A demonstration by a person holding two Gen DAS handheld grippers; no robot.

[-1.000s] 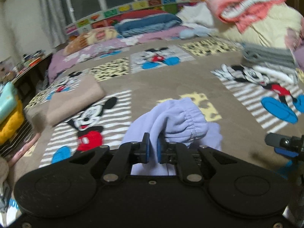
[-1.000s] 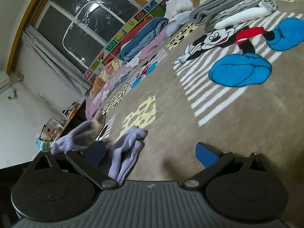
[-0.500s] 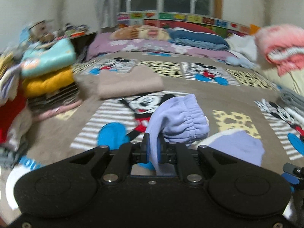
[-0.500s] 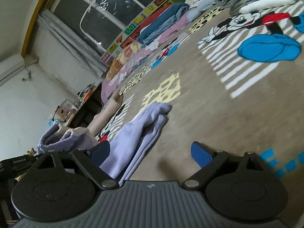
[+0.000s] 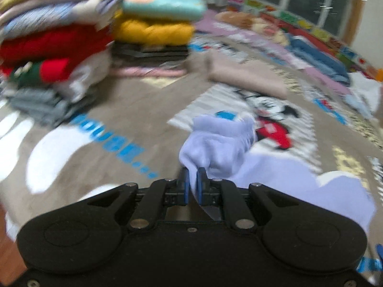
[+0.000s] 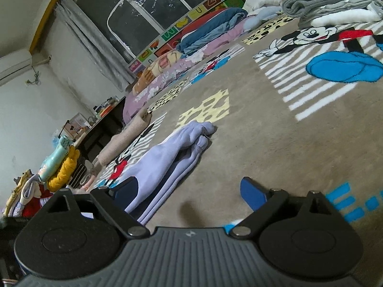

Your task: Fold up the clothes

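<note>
Left wrist view, blurred: my left tool (image 5: 193, 183) is clamped on a fold of the lilac trousers (image 5: 220, 143), which bunch up just past its fingers and trail away toward 4 o'clock over the cartoon-print blanket (image 5: 124, 110). Stacked folded clothes (image 5: 55, 45) sit at 10 o'clock.

Right wrist view: my right tool (image 6: 191, 191) is spread wide and empty above the blanket. The lilac trousers lie stretched out flat at 11 o'clock, beside its left finger (image 6: 126, 190).
</note>
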